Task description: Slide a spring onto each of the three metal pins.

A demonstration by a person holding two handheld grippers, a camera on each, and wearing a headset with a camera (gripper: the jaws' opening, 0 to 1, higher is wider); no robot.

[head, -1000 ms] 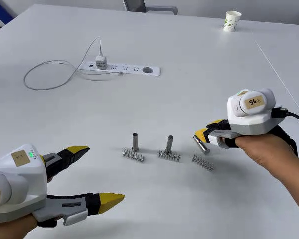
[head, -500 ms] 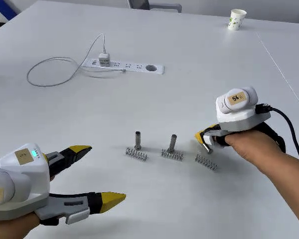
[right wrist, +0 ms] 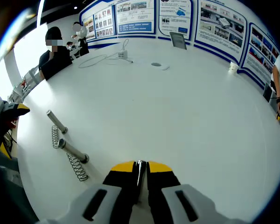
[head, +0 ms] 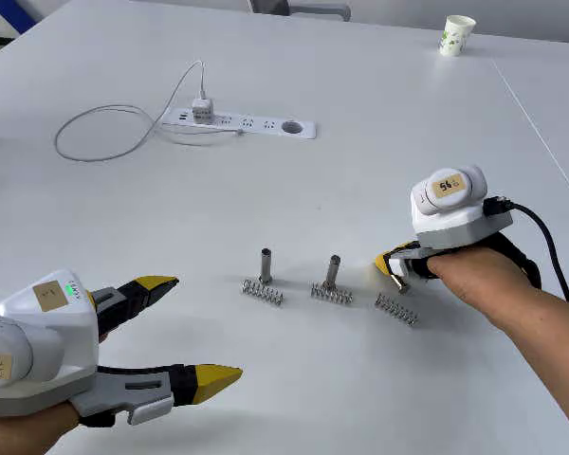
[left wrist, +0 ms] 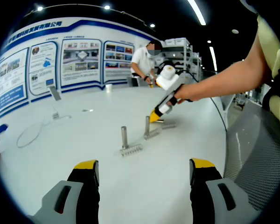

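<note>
Careful: the right claw (head: 391, 268) is clenched on the third pin (head: 400, 282), low over the counter (head: 360, 171) beside its spring (head: 396, 310). Released crooked, it could topple into the nearest upright pin (head: 333, 270). The left claw (head: 207, 327) hangs wide open.

each pin (head: 266, 264) is smooth, dull grey metal; each spring (head: 263, 292) is brighter coiled wire. the table (head: 360, 171) is white, smooth, softly glossy. the left gripper (head: 207, 327) and right gripper (head: 389, 267) have glossy white plastic shells, matt yellow fingertips (head: 213, 377).
</note>
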